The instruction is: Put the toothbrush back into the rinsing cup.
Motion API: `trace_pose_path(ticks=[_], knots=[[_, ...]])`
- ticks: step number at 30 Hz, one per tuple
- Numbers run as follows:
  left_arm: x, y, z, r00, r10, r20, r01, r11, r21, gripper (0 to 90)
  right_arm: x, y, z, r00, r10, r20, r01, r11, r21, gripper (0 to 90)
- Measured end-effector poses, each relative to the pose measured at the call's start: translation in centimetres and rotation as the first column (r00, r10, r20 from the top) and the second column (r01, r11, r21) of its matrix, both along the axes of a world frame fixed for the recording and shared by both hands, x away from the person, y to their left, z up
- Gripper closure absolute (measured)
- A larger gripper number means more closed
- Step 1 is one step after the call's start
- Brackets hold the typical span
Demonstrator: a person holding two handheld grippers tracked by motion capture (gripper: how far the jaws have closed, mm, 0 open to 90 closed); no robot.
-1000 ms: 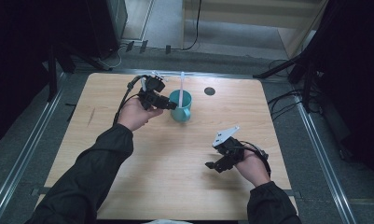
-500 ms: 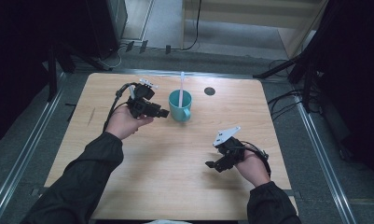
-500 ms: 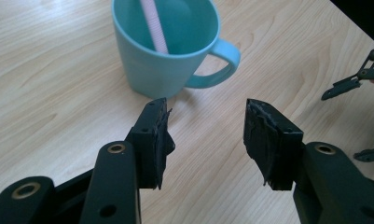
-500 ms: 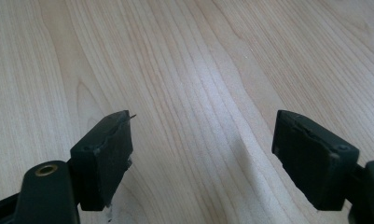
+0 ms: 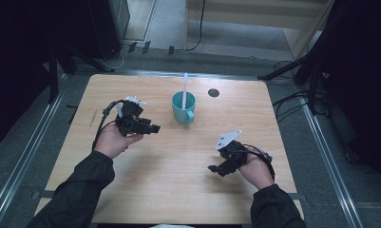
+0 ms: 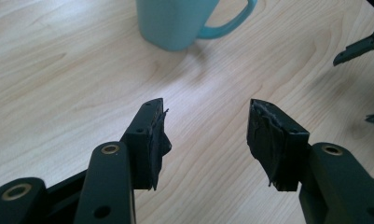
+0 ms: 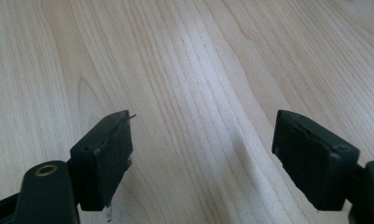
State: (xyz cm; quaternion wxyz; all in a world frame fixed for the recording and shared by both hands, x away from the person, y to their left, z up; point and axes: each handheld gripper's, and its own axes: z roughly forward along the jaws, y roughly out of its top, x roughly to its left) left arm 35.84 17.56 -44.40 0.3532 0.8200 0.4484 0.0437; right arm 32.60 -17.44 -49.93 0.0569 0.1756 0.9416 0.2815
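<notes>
A teal mug [image 5: 184, 108] stands upright at the table's far middle, with a white stick [image 5: 185, 88] leaning in it. My left gripper [image 5: 153, 128] is to the left of the mug, apart from it, pointing right. Its jaws have just been opening and stand wide with nothing between them. In the left gripper view the mug [image 6: 175, 23] sits ahead of the left gripper [image 6: 208, 135], its handle to the right. My right gripper [image 5: 215, 169] rests low at the near right, open over bare wood; the right gripper [image 7: 203, 154] holds nothing.
A small dark round hole [image 5: 214, 92] lies in the wooden table [image 5: 178, 190] to the right of the mug. Metal rails [image 5: 22, 161] run along both sides of the table. Cables and dark stands sit on the floor beyond the far edge.
My left gripper has drawn back from the mug, leftward and toward the near side, and its jaws have spread wider. The mug, the stick and my right gripper have stayed put.
</notes>
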Motion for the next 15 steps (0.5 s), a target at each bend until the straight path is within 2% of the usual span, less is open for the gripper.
trace_pose_path(ticks=[12,14,15], knots=[[-1.8,2.2,-1.9,0.9995,0.030,-0.014,-0.030,0.9994,-0.017,45.1,0.1,0.7,-0.1,0.9997,0.022,0.004,-0.022,1.000,-0.011,19.5],[-2.1,2.5,-2.0,0.9995,0.030,-0.013,-0.030,0.9995,0.010,44.8,0.1,0.9,-0.1,0.9996,0.028,0.000,-0.028,1.000,-0.012,19.3],[-2.1,2.5,-2.0,0.9995,0.030,-0.013,-0.030,0.9995,0.010,44.7,0.1,0.9,-0.1,0.9996,0.028,0.000,-0.028,1.000,-0.012,19.3]])
